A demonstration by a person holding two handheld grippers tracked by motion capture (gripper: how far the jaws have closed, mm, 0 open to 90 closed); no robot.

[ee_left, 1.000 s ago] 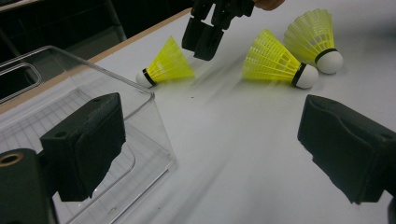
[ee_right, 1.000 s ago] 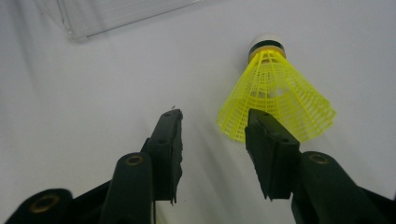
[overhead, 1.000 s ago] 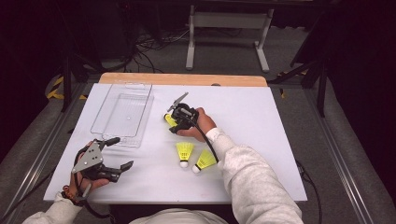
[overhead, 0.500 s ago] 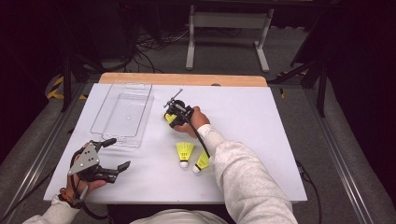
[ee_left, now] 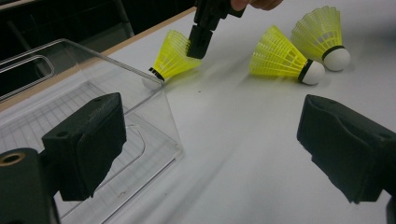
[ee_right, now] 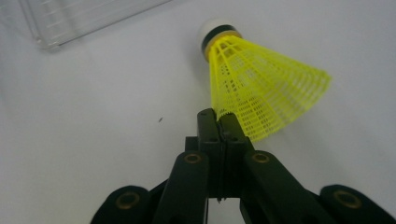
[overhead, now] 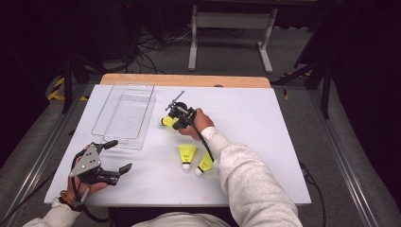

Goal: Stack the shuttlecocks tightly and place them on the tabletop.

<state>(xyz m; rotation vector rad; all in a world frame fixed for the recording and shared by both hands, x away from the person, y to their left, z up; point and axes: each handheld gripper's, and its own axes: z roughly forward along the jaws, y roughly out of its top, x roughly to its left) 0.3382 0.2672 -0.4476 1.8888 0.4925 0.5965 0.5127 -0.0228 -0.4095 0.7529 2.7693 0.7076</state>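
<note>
Pinching the skirt edge of the shuttlecock [ee_right: 261,88] beside the tray [overhead: 124,115], the right gripper [ee_right: 218,122] fingers have just closed; left gripper [overhead: 101,163] fingers gape over bare desk [overhead: 265,123].

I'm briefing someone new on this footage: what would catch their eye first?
The three bright yellow shuttlecocks on the white table. One shuttlecock lies beside the clear plastic tray, with the right claw shut on the rim of its skirt, its jaws having just closed. The other two shuttlecocks lie side by side nearer the person. The left claw stands open at the table's near left.
</note>
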